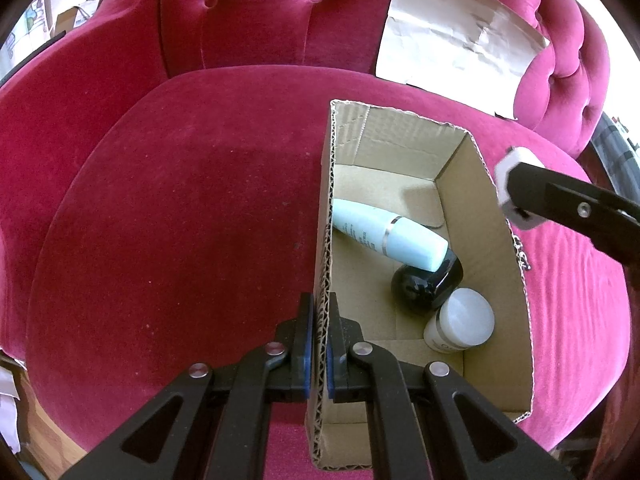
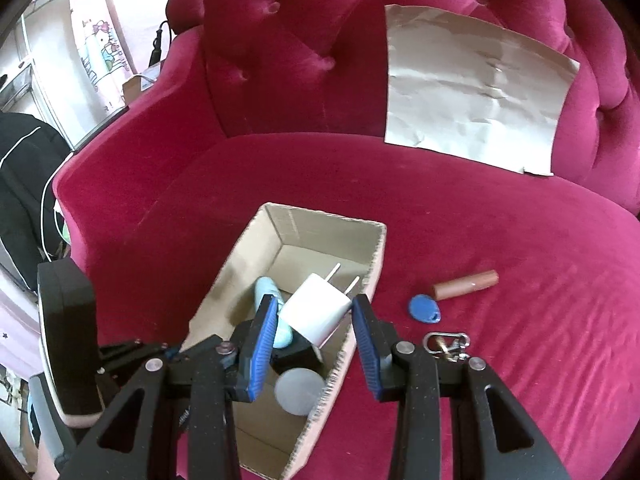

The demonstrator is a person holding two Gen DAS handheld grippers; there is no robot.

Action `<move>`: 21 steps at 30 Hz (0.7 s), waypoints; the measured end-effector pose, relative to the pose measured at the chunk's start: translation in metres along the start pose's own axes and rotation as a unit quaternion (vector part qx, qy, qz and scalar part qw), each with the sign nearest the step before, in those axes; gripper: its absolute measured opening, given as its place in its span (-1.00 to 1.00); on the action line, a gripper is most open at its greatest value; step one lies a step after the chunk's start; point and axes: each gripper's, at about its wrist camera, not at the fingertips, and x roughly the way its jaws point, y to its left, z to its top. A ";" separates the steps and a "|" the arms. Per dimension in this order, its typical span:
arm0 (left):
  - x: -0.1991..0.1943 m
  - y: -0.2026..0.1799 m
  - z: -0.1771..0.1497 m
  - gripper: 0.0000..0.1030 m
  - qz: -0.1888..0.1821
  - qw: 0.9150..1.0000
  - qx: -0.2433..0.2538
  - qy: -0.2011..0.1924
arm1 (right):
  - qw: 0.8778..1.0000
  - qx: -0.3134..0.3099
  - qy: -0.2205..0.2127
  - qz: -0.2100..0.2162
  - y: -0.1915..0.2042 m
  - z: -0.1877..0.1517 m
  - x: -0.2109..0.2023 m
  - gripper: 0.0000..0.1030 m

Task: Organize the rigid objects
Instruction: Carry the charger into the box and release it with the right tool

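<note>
Fingers (image 2: 262, 332) of right gripper (image 2: 316, 320) clamp white two-pronged charger plug (image 2: 316, 312).

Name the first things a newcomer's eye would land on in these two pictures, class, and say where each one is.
First, the deep pink velvet armchair filling both views, with a cardboard box on its seat. Next, the white plug adapter gripped in the right tool above the box, while the left tool pinches the box's wall. A crumpled paper sheet leans against the backrest.
</note>
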 end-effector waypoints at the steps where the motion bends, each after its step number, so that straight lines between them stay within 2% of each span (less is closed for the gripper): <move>1: 0.000 0.000 0.000 -0.91 -0.001 1.000 0.000 0.000 | 1.000 0.001 0.000 0.002 0.002 0.001 0.002 -0.21; 21: 0.000 0.005 0.000 -0.91 -0.009 1.000 -0.001 0.001 | 1.000 0.020 0.009 0.001 0.011 0.006 0.040 -0.20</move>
